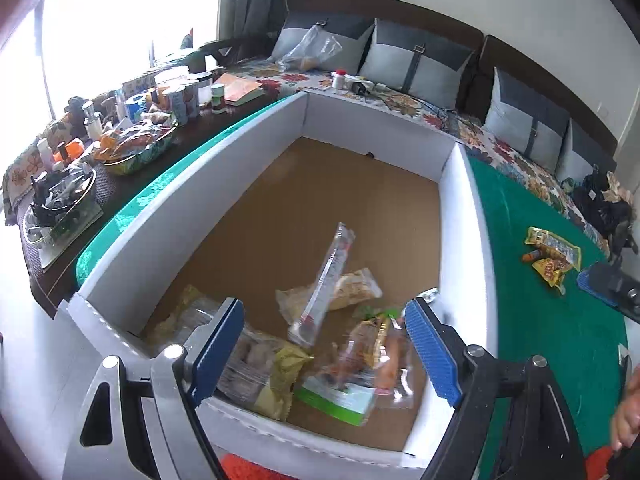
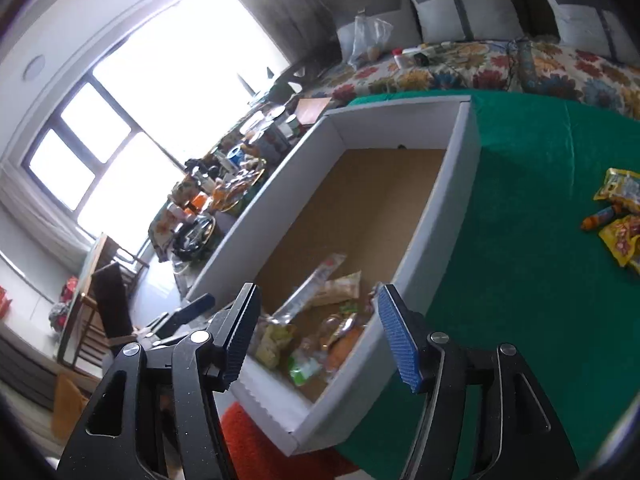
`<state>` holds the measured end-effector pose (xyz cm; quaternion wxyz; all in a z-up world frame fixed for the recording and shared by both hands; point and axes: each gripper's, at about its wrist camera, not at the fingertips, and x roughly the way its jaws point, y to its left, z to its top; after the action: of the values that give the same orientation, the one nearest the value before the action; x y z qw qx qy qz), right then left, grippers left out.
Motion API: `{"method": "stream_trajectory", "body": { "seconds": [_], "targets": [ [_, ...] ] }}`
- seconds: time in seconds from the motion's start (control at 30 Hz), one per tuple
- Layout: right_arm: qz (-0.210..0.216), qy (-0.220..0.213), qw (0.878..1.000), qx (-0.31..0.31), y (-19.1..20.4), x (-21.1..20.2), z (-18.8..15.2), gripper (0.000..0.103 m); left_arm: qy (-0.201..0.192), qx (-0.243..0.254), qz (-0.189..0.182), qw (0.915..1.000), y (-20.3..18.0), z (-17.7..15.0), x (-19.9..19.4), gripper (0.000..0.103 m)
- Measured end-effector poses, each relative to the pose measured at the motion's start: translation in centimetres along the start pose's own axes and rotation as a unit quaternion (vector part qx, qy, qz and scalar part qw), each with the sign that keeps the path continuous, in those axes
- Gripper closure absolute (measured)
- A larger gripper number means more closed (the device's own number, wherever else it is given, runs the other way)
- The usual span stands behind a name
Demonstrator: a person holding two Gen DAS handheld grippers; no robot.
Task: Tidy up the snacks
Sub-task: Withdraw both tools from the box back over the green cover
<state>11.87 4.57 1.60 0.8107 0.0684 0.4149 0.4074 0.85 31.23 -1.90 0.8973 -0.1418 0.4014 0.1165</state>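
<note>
A white cardboard box (image 1: pixel 188 200) with a brown floor stands on a green cloth (image 1: pixel 532 292). Several snack packets lie in its near end, among them a long clear packet (image 1: pixel 324 284) leaning up and a green-and-white pack (image 1: pixel 340 396). My left gripper (image 1: pixel 324 352) is open and empty above the box's near end. My right gripper (image 2: pixel 316 336) is open and empty, over the box's near corner (image 2: pixel 304 420). Yellow snack packets (image 1: pixel 554 254) lie loose on the cloth to the right of the box; they also show in the right wrist view (image 2: pixel 620 216). The right gripper's tip (image 1: pixel 600 284) shows in the left wrist view.
A sofa with a floral cover (image 1: pixel 400 96) and grey cushions (image 1: pixel 416 60) runs behind the box. A dark side table (image 1: pixel 112 188) at the left is crowded with jars, trays and bottles. A red mat (image 2: pixel 256 444) lies below the box's near edge.
</note>
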Motion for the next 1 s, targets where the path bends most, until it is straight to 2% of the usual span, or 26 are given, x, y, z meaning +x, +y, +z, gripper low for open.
{"method": "stream_trajectory", "body": {
  "seconds": [0.07,0.13,0.2,0.27,0.33,0.4,0.5,0.57,0.73,0.87,0.97,1.0],
  "targets": [
    [-0.058,-0.001,0.998,-0.006,-4.0,-1.0,-1.2,0.028,-0.005,0.017,-0.026,0.9995,-3.0,0.0,-0.6,0.021],
    [-0.125,0.013,0.992,-0.002,-8.9,-1.7,-3.3,0.028,-0.008,0.045,-0.055,0.9974,-6.5,-0.2,-1.2,0.021],
    [-0.194,0.030,0.981,0.013,-14.4,-2.8,-6.2,0.028,-0.010,0.079,-0.087,0.9930,-10.5,-0.8,-1.7,0.017],
    [-0.252,0.038,0.966,0.036,-19.5,-4.6,-9.2,0.028,-0.007,0.111,-0.118,0.9868,-14.6,-1.9,-1.8,0.009],
    [-0.296,0.031,0.953,0.052,-23.3,-6.8,-11.6,0.028,0.008,0.141,-0.141,0.9800,-18.5,-3.5,-0.8,0.005],
    [-0.331,0.014,0.942,0.064,-26.3,-9.0,-13.5,0.028,0.036,0.170,-0.148,0.9737,-22.3,-5.5,1.4,0.005],
    [-0.364,-0.002,0.928,0.077,-29.1,-10.6,-15.0,0.028,0.077,0.207,-0.142,0.9649,-26.6,-8.2,5.7,0.005],
    [-0.358,-0.028,0.929,0.088,-29.7,-11.4,-15.6,0.027,0.090,0.229,-0.128,0.9608,-28.4,-9.6,8.1,0.005],
    [-0.360,-0.034,0.928,0.093,-30.3,-11.3,-15.0,0.023,0.080,0.267,-0.084,0.9567,-30.3,-10.5,11.8,0.005],
    [-0.366,-0.035,0.925,0.097,-30.5,-11.0,-14.9,0.019,0.079,0.264,-0.061,0.9594,-30.3,-10.3,13.7,0.004],
    [-0.367,-0.035,0.925,0.097,-30.3,-11.3,-15.6,0.018,0.078,0.232,-0.078,0.9664,-29.5,-9.9,14.5,0.001],
    [-0.367,-0.035,0.925,0.097,-30.1,-11.4,-15.9,0.018,0.073,0.225,-0.073,0.9689,-29.2,-9.8,14.6,0.000]
  ]
}}
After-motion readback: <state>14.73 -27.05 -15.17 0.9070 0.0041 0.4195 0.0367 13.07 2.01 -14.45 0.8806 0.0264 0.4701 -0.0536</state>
